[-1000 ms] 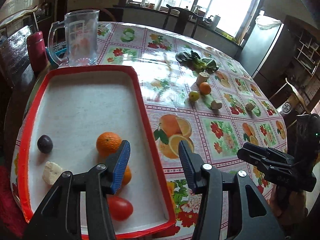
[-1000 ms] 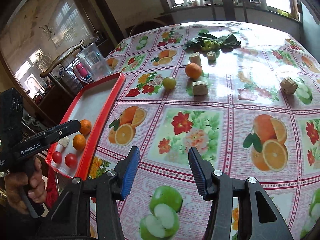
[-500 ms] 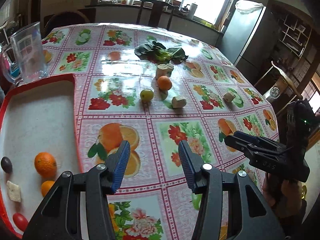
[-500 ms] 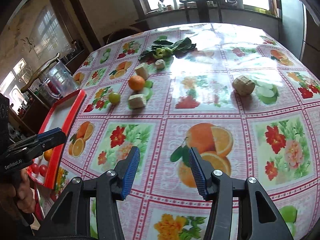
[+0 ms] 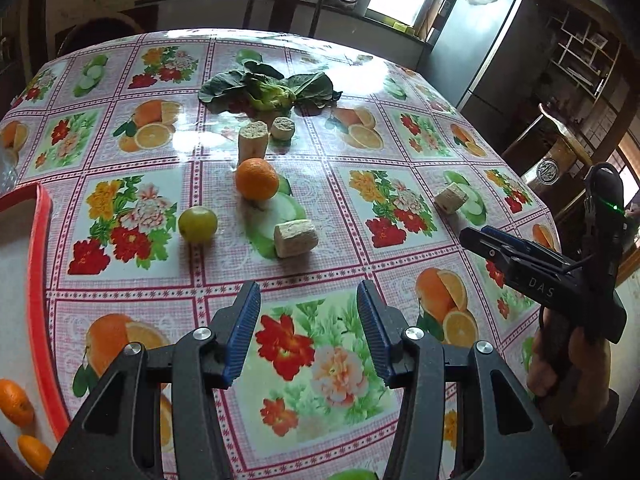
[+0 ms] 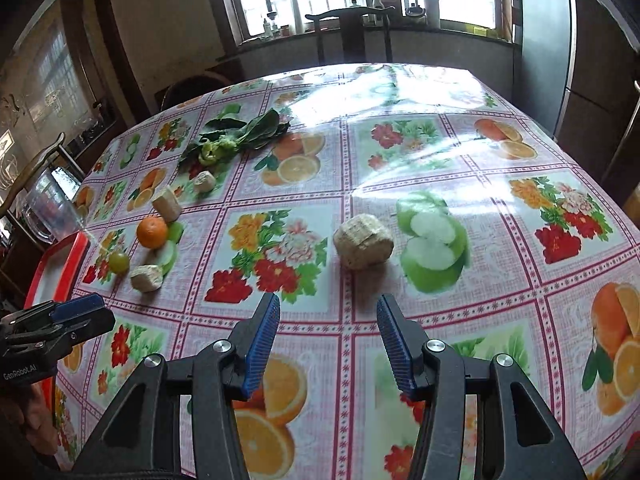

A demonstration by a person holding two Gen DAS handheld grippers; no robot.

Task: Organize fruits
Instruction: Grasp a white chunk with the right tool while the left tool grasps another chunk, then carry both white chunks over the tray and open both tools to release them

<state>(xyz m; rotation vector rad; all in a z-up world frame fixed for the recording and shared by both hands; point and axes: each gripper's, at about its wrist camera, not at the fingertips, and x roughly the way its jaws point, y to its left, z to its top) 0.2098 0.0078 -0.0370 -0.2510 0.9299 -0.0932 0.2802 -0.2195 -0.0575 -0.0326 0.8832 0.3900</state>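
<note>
Left wrist view: orange (image 5: pixel 257 179) and small green fruit (image 5: pixel 197 224) sit loose near the middle of the table (image 5: pixel 120 272), close together but apart, not yet in the red tray (image 5: pixel 38 272) at the table's left edge. Two oranges (image 5: pixel 16 402) already lie in the tray's near corner, so roughly part-way through sorting, by my reading. Left gripper (image 5: pixel 308 336) hovers above the cloth, jaws spread wide, nothing between them; it faces the loose fruit, probably lining up for the next pick. Right gripper (image 6: pixel 326 340) likewise gaping and empty, aimed at a pale cut chunk (image 6: pixel 363 247) further toward the right edge.

Surroundings: pale cut pieces (image 5: pixel 295 237) lie just beside the orange; one near piece sits between the left gripper and the orange and could get nudged. Leafy greens (image 5: pixel 267 89) toward the far edge, well clear. Printed fruit on the cloth may mislead.
</note>
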